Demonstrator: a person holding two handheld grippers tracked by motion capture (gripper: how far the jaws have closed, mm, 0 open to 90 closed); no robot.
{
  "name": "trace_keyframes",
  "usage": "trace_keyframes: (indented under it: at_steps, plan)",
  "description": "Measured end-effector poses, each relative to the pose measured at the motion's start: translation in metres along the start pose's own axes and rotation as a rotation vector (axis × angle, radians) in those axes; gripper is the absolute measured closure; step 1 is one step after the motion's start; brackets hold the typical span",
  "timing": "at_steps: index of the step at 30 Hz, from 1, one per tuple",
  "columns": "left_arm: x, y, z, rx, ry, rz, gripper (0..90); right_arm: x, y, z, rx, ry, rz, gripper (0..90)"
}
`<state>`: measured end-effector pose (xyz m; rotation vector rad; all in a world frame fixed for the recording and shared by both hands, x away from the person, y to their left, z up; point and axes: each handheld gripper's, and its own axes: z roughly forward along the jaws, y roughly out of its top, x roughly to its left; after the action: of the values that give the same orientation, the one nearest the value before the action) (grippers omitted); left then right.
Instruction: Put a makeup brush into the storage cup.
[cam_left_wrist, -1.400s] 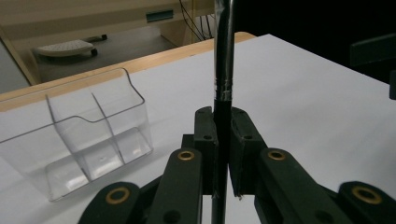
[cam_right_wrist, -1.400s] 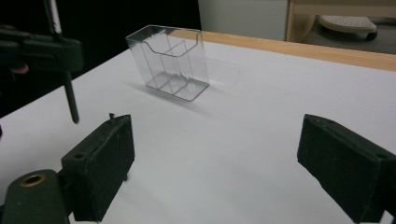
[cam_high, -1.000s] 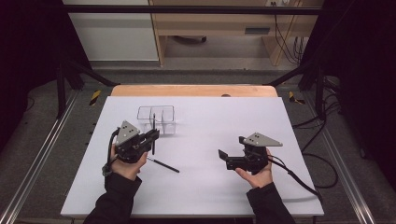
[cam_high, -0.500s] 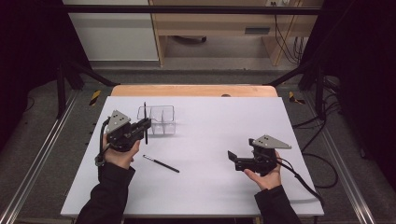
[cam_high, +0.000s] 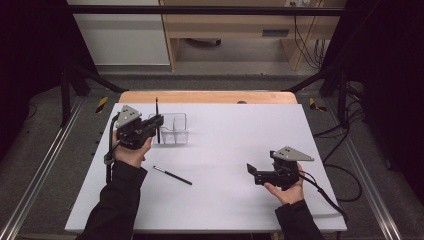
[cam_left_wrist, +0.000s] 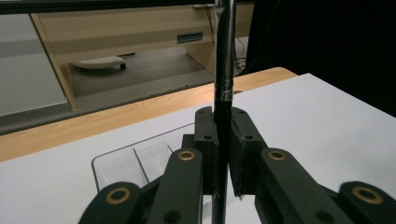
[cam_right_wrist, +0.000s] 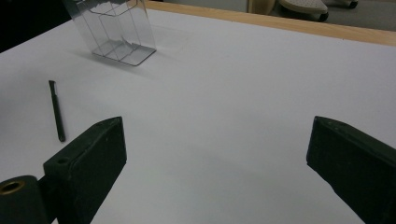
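Step in hand: carrying a pen to the clear organiser. The left tongs (cam_high: 156, 124) were clamped on an upright black pen (cam_high: 157, 112), gripped near its lower half, as the left gripper view confirmed with the pads (cam_left_wrist: 208, 140) pressed on either side of the pen (cam_left_wrist: 224, 56). The pen stood just beside the near-left edge of the divided organiser (cam_high: 176, 131), above the worktop (cam_high: 235, 125). A second pen (cam_high: 172, 175) lay flat on the worktop, between the two hands and well apart from the organiser. The right tongs (cam_high: 251, 170) rested low near the right front, jaws wide and empty.

Next move, as judged: shift the held pen over one compartment, keep it upright, lower it, then release; the second pen remained to be fetched.

Change from the earlier frames: the left hand had carried the pen away from the lying pen, up and toward the organiser. The right hand had barely shifted, and the lying pen was unmoved.
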<state>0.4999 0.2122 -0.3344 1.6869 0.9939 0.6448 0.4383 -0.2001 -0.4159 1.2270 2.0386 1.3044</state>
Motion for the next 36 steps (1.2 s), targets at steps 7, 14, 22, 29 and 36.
trace_keyframes:
  at_steps: [7, 14, 22, 29, 36]
  plan:
    - [0.007, 0.012, 0.007, -0.007, -0.001, -0.006, 82.3, 0.000, 0.000, 0.001, 0.004, -0.003, -0.002, 5.0]
    - [0.011, 0.019, 0.019, 0.005, 0.011, 0.006, 82.3, 0.000, 0.000, 0.000, -0.001, 0.000, 0.004, 5.0]
    - [0.019, 0.026, 0.030, 0.009, 0.029, 0.001, 82.3, -0.001, 0.001, -0.001, -0.002, -0.003, 0.006, 5.0]
    - [0.026, 0.025, 0.041, 0.008, 0.032, -0.011, 82.3, -0.001, 0.001, 0.000, 0.000, -0.005, 0.004, 4.9]
    - [0.030, 0.022, 0.053, 0.012, 0.047, -0.018, 82.3, -0.001, 0.001, -0.002, -0.006, -0.003, 0.009, 5.1]
